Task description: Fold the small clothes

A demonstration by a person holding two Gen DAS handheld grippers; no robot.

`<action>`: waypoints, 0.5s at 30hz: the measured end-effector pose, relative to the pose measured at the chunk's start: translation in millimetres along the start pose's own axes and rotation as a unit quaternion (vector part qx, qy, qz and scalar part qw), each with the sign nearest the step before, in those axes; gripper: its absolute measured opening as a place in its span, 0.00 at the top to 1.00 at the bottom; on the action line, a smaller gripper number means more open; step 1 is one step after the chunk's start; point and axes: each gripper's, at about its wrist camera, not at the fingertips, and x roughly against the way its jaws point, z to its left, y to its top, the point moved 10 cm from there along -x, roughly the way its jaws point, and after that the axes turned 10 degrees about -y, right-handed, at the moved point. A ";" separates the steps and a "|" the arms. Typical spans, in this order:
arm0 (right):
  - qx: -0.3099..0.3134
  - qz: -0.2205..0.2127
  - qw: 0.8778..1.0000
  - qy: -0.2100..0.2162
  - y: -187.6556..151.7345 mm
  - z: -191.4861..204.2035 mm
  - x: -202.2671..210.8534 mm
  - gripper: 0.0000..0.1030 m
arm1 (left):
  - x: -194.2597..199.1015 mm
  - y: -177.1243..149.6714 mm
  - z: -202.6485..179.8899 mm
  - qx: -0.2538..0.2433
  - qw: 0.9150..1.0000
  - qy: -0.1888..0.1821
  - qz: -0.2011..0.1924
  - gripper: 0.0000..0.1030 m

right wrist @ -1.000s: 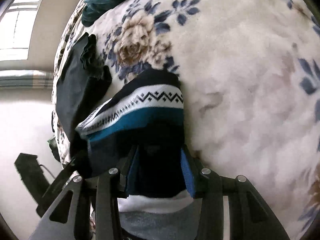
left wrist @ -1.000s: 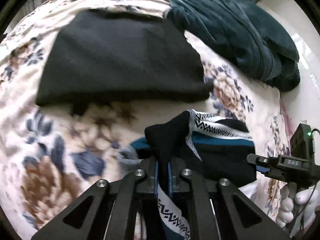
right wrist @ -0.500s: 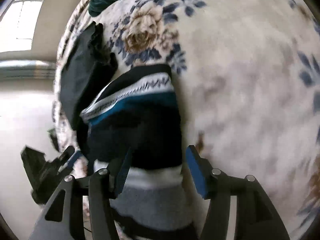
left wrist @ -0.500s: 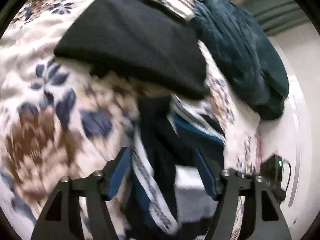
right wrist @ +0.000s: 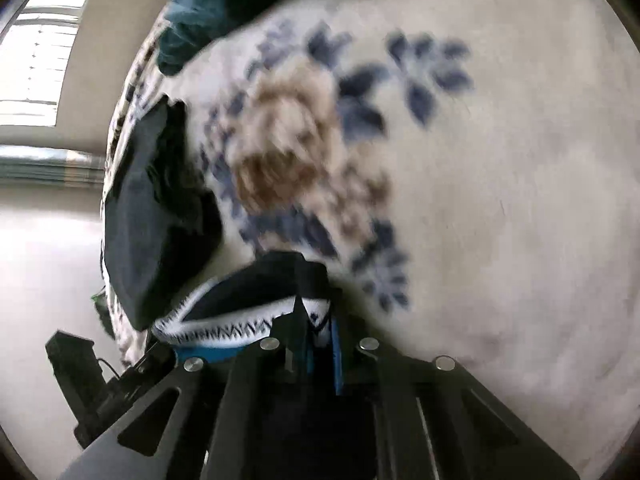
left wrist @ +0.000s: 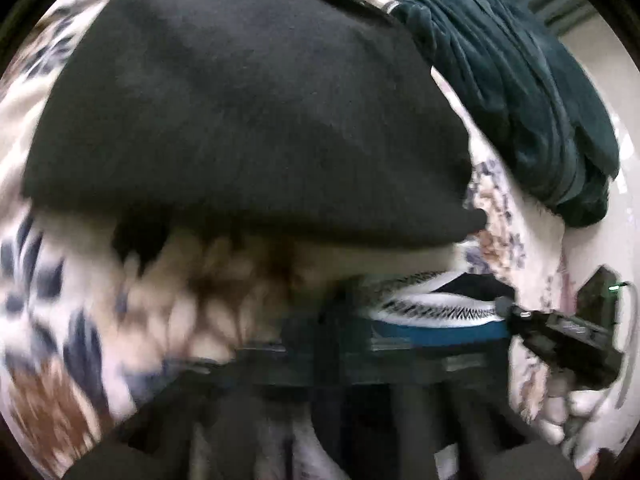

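Observation:
The small garment [right wrist: 240, 300], black with a white zigzag band and a blue stripe, lies on the floral bedspread [right wrist: 500, 200]. My right gripper [right wrist: 318, 332] is closing, and its blue pads pinch the garment's right end. In the left wrist view the same garment [left wrist: 432, 312] runs from my left gripper [left wrist: 332, 320], blurred and shut on its other end, across to the right gripper [left wrist: 505, 309]. The left gripper [right wrist: 156, 350] also shows at the garment's left end in the right wrist view. The cloth hangs in a short band between the two.
A folded black garment [left wrist: 248, 120] lies just beyond, close to the left gripper, and appears as a dark fold [right wrist: 140, 220] in the right wrist view. A heaped teal blanket [left wrist: 520, 92] sits at the back. A person's hand [left wrist: 560, 412] holds the right gripper. The bed's edge drops off on the left.
Both grippers let go of the patterned garment, opened wide, then shut on it again. Both views moved forward toward the black garment, and less of the patterned garment now shows ahead of the fingers.

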 end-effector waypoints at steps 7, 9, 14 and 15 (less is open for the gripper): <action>0.014 0.013 0.999 -0.040 0.7 -4.2 -13.6 0.88 | -6.4 8.6 5.7 -0.005 0.999 0.001 0.032 0.89; 0.015 0.020 0.999 -0.031 -6.3 -3.8 -0.6 0.71 | 19.9 0.9 -0.3 0.003 1.000 -0.021 0.020 0.75; 0.004 0.021 1.000 -0.008 -49.7 -18.0 43.9 0.53 | 70.8 -61.5 -16.1 0.067 0.994 -0.086 0.002 0.33; 0.000 0.025 1.000 -0.003 -59.9 -21.3 48.7 0.53 | 70.7 -77.0 -19.6 0.074 0.993 -0.094 0.013 0.33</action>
